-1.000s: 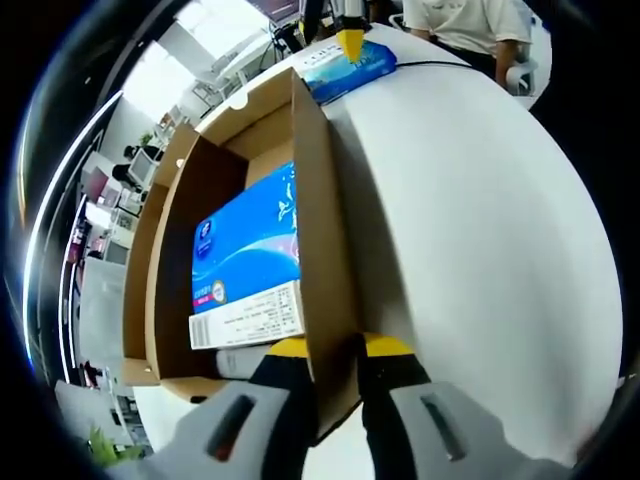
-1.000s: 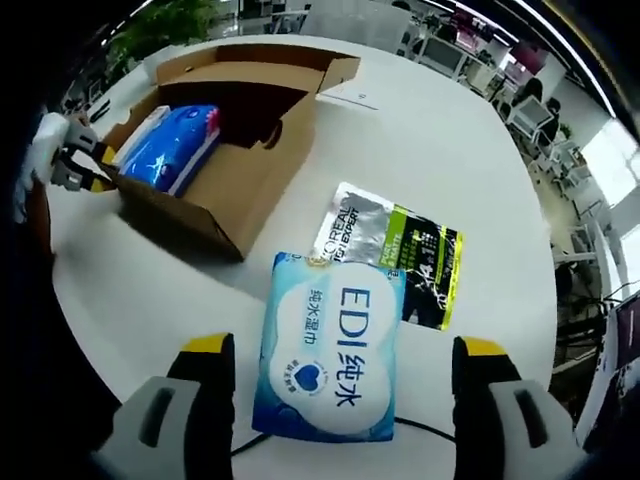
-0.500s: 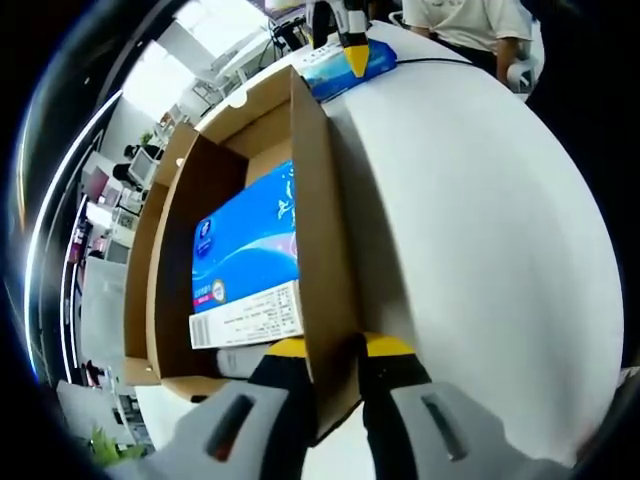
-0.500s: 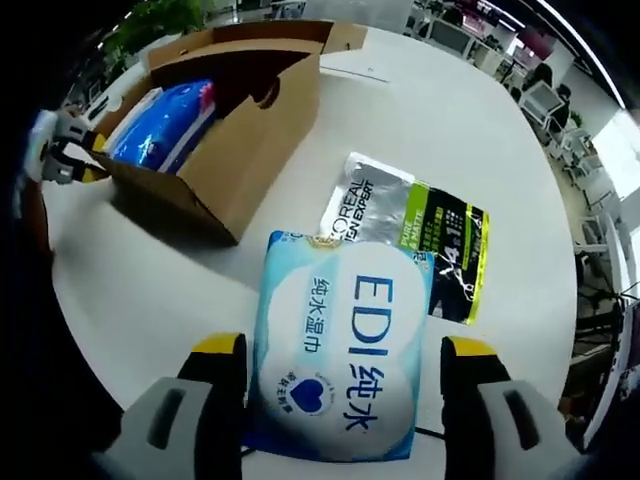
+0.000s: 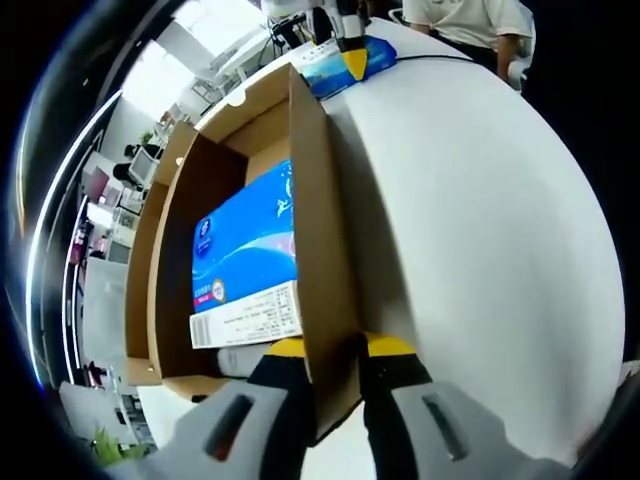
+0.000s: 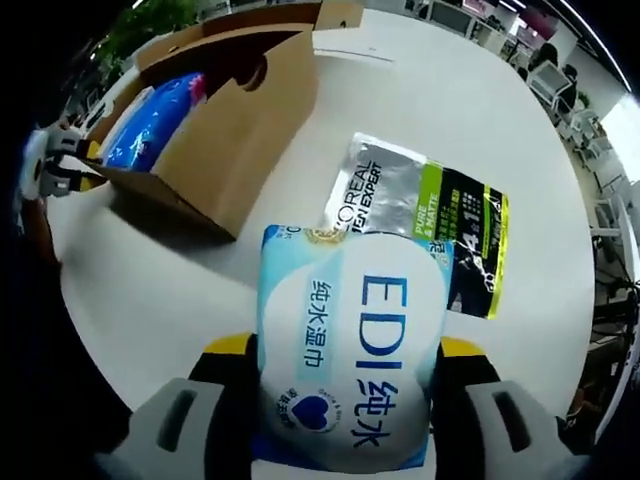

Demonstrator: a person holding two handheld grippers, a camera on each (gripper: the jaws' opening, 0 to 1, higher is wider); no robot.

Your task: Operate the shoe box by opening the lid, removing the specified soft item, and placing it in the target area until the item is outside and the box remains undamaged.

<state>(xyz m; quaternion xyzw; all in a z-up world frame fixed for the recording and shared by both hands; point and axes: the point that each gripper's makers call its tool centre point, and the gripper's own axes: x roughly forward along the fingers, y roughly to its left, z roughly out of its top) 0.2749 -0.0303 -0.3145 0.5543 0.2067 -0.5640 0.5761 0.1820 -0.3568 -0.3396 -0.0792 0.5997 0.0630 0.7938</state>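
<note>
This is an open-plan office. Beyond the round white surface (image 6: 420,110) stand rows of desks with monitors (image 5: 110,185) and office chairs (image 6: 548,85), a potted plant (image 6: 150,18) grows at one side, and bright windows (image 5: 215,25) line the far wall.

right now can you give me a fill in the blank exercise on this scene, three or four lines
1. The left gripper is shut on a wall of the ____ box.
2. The EDI wet wipes pack lies between the ____ gripper's jaws.
3. The pack left inside the box is ____ in colour.

Missing words: cardboard; right; blue
</note>
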